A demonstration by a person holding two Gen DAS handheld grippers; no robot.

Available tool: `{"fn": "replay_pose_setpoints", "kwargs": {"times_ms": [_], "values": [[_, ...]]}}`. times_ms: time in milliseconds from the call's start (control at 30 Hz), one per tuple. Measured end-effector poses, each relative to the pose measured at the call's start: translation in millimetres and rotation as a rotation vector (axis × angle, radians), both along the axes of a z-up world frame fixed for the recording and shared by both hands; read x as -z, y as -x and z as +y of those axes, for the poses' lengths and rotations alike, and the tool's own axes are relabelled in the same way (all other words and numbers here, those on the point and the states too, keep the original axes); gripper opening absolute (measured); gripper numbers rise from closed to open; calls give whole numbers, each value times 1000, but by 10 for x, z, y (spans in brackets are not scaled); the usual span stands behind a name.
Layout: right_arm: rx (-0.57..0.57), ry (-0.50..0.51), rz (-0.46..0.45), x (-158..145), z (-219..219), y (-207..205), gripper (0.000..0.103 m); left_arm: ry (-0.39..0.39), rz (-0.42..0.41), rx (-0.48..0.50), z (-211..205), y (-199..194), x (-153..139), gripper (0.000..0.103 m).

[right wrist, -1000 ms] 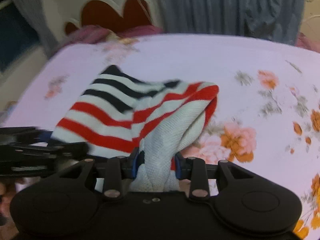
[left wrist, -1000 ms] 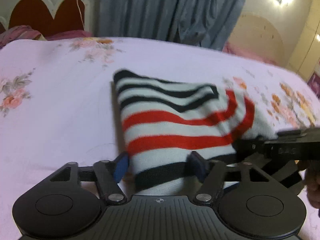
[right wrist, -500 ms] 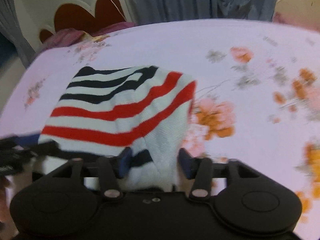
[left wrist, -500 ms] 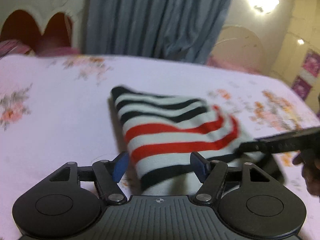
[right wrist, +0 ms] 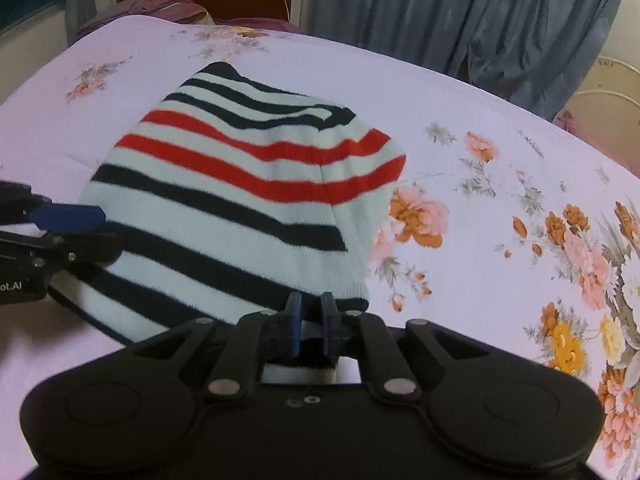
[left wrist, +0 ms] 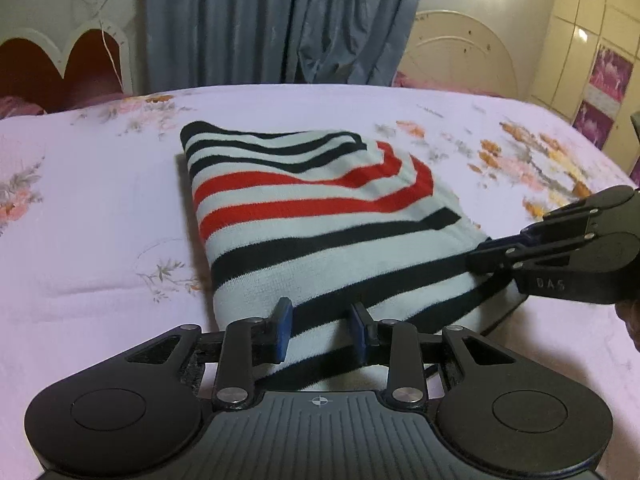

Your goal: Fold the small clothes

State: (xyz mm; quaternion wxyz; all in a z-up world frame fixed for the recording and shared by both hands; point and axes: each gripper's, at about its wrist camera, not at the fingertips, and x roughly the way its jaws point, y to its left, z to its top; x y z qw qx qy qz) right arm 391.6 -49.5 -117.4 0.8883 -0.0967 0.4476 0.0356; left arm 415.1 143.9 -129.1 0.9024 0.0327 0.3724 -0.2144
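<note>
A small knit garment [left wrist: 320, 216] with white, black and red stripes lies folded on the bed; it also shows in the right wrist view [right wrist: 240, 200]. My left gripper [left wrist: 322, 330] is shut on its near hem, cloth bunched between the blue pads. My right gripper [right wrist: 310, 322] is shut on the hem's near right corner, fingers almost together. The right gripper [left wrist: 560, 256] shows at the garment's right edge in the left wrist view. The left gripper [right wrist: 60, 232] shows at its left edge in the right wrist view.
The bed has a pale pink sheet [left wrist: 88, 208] with orange and pink flowers [right wrist: 580, 260]. A scalloped headboard [left wrist: 60, 64] and grey-blue curtains [left wrist: 280, 20] stand behind it. A cream wardrobe [left wrist: 592, 52] is at the far right.
Both grippers have pulled back and down with the garment's hem. The lifted, bunched cloth now lies flat and spread on the bed. Both jaws have narrowed onto the hem.
</note>
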Motion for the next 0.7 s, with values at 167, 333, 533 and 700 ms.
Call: {"fn": "replay_pose_setpoints", "kwargs": {"times_ms": [167,333,533,700], "values": [[10,-43,8,5,-62,-13,7,-5,12,-25,23,52,-13,32],[-2,-57,25,42,-88,174,10,-25,15,-53,46,186,22,32],[20,-94,11,96,-134,182,11,-51,16,-82,40,190,62,32],[27,-100,-6,109,-138,213,11,-68,7,-105,-1,207,63,32]]}}
